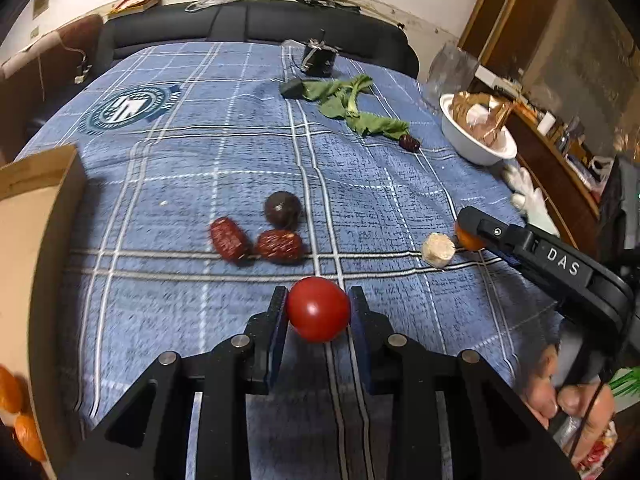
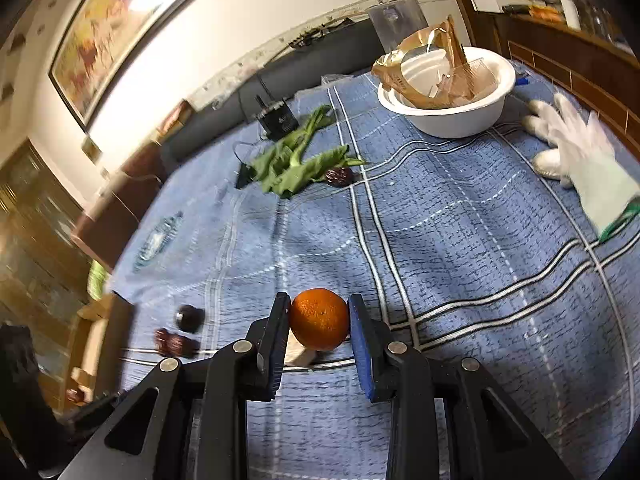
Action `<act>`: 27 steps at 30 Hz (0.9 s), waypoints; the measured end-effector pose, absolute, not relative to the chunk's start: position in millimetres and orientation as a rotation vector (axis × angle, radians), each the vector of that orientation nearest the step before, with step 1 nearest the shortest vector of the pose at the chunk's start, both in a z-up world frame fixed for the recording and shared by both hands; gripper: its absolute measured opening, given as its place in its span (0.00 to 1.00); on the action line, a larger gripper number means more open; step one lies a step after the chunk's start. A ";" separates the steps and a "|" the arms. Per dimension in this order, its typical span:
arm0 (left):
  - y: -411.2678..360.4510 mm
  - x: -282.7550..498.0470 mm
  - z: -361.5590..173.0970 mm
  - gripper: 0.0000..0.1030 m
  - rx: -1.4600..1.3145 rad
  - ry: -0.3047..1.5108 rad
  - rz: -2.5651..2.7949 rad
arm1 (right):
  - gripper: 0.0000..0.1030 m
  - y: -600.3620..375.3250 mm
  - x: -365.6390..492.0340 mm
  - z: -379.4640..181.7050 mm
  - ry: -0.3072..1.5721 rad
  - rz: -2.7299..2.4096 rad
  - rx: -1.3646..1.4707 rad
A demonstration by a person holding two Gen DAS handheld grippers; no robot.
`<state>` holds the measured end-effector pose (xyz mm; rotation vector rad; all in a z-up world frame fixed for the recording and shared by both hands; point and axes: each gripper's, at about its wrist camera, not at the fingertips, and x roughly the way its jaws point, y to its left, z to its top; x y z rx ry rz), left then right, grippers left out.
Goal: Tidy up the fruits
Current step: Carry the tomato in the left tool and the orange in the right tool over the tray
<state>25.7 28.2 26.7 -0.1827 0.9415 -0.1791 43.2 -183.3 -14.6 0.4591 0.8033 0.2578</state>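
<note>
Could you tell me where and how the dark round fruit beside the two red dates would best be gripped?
Grip the dark round fruit across its widest middle, coming from above on its far side. It is ball-shaped, so any diameter probably serves, but the two red dates crowd its near side, leaving little room for fingers there.

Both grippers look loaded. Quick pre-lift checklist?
1. Left gripper shut on the tomato, fingers touching both sides: ok.
2. Right gripper shut on the tangerine: ok.
3. Tangerine free of the pale chunk beneath it: cannot tell.
4. Red dates and the dark round fruit away from the left fingers: ok.
5. Cardboard box within reach on the left: ok.
6. Room inside the box: cannot tell.
</note>
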 end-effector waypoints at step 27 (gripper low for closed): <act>285.4 -16.9 76.6 0.28 -0.266 0.886 0.200 | 0.32 67.4 -26.3 51.4 0.829 0.745 0.160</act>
